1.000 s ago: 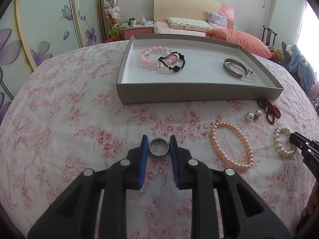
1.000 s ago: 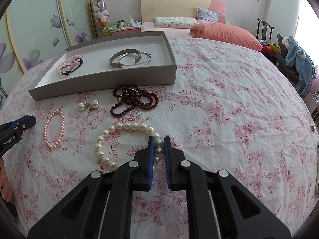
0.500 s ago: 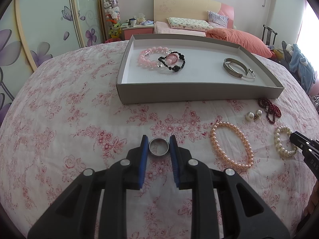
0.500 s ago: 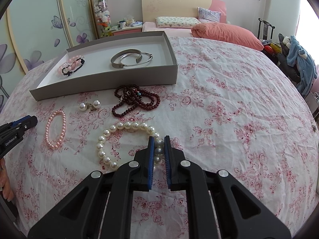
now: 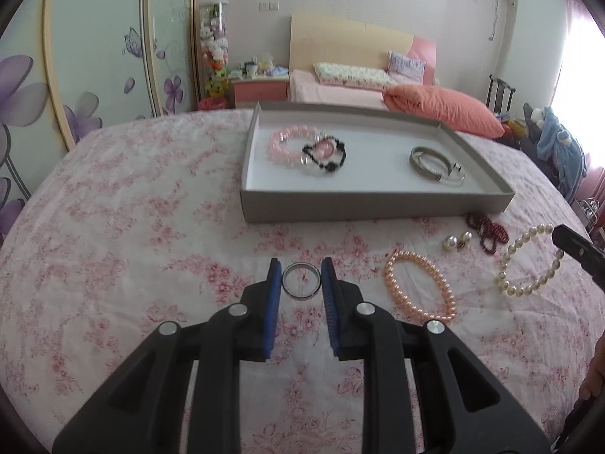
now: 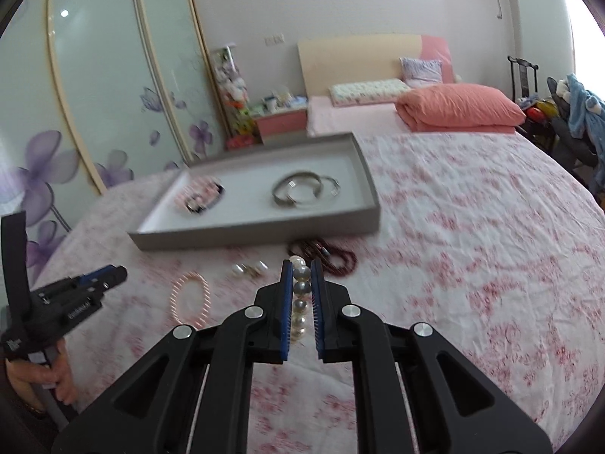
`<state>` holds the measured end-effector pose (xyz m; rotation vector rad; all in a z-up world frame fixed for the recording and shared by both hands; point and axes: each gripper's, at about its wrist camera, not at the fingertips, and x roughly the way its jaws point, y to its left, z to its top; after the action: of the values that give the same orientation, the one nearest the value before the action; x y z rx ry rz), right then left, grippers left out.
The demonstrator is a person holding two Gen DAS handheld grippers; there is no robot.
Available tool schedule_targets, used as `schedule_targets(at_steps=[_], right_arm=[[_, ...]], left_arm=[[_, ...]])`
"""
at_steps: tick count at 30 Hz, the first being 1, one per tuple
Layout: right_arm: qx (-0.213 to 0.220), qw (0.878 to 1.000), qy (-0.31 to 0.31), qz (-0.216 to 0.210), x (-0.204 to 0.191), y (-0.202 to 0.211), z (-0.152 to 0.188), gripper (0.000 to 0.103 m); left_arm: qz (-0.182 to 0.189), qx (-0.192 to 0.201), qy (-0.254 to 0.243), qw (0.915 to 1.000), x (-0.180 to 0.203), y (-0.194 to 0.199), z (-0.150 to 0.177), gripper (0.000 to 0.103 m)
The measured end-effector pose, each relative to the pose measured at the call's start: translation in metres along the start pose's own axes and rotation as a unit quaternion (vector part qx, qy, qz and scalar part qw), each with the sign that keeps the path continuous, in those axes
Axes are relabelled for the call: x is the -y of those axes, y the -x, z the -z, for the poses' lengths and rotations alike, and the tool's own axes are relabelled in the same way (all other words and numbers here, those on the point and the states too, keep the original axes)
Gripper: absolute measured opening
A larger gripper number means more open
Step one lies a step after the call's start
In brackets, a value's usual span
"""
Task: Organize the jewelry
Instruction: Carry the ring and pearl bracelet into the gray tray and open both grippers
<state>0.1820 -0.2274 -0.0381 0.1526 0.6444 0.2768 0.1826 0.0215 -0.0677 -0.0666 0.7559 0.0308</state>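
My left gripper [image 5: 301, 270] is shut on a silver ring [image 5: 301, 280] and holds it just above the floral bedspread. My right gripper [image 6: 301, 269] is shut on a white pearl bracelet [image 6: 299, 302], lifted off the bed; the bracelet hangs from that gripper in the left wrist view [image 5: 529, 265]. A grey tray [image 5: 378, 204] ahead holds a pink bead bracelet [image 5: 287, 145], a black bead bracelet [image 5: 327, 153] and silver bangles [image 5: 435, 162]. On the bed lie a pink pearl bracelet [image 5: 418, 289], pearl earrings [image 5: 457, 242] and a dark red bead string [image 5: 486, 229].
The tray also shows in the right wrist view [image 6: 264, 227], with the dark red beads [image 6: 332, 255], earrings [image 6: 249, 268] and pink pearl bracelet [image 6: 189, 297] in front of it. The left gripper [image 6: 90, 283] is at the left. A salmon pillow [image 6: 461, 108] lies behind.
My right gripper has lifted the white pearl bracelet off the bed and risen and tilted up. My left gripper has lifted a little with the ring.
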Motion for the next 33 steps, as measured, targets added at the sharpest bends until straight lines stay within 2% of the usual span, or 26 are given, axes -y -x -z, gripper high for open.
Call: schedule_targets(at_steps=[5, 17, 26, 33], right_arm=[[0.018, 1.0, -0.002, -0.01, -0.006, 0.005, -0.013, 0.01], [0.064, 0.998, 0.017, -0.02, -0.025, 0.02, -0.037, 0.011], [0.094, 0.995, 0.031, -0.017, -0.035, 0.022, -0.055, 0.011], [0.121, 0.992, 0.042, -0.009, -0.042, 0.021, -0.071, 0.011]], left_arm=[[-0.008, 0.045, -0.009, 0.9989, 0.004, 0.018, -0.004, 0.022], [-0.018, 0.116, -0.027, 0.9927, 0.016, 0.048, -0.024, 0.022], [-0.016, 0.155, -0.043, 0.9869, 0.032, 0.063, -0.042, 0.022], [-0.017, 0.165, -0.049, 0.985, 0.04, 0.06, -0.056, 0.022]])
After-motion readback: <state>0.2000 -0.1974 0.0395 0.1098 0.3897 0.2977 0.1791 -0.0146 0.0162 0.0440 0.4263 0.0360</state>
